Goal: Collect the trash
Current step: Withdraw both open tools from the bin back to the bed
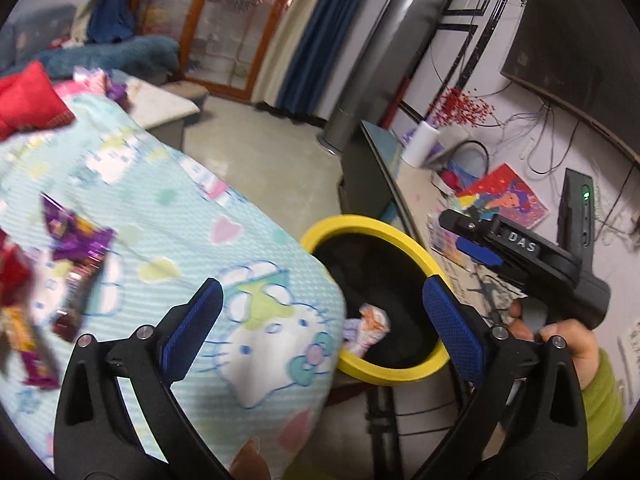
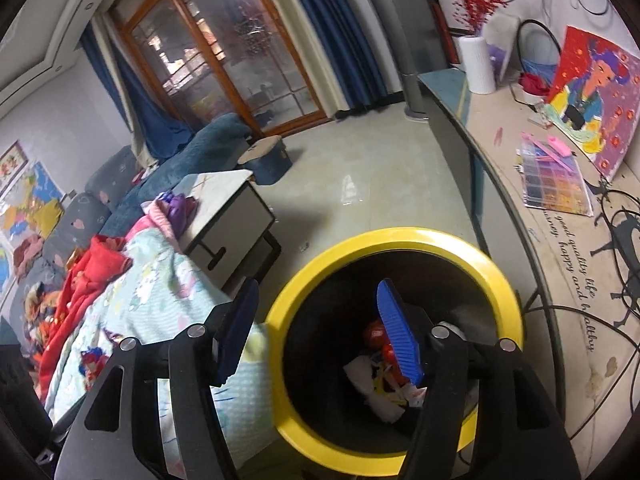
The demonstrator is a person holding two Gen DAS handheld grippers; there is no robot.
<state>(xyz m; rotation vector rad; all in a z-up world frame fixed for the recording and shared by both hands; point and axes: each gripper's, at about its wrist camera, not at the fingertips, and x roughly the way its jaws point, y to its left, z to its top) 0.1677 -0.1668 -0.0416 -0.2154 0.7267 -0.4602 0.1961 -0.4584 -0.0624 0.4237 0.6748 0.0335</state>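
While both tools gape empty, left tool [image 1: 320, 320] and right tool [image 2: 320, 332] hover at the yellow-rimmed bin [image 2: 500, 280]. Crumpled trash [image 2: 384, 380] lies inside; candy wrappers [image 1: 76, 248] litter the bed [image 1: 168, 208].

Left gripper [image 1: 320, 320] gapes wide and empty; right gripper [image 2: 320, 336] at its two o'clock, hand [image 1: 568, 340] gripping, jaws parted, empty.

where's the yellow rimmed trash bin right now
The yellow-rimmed bin stands on the floor, low and centre-right in both wrist views, between the cartoon-print blanket and the long desk.
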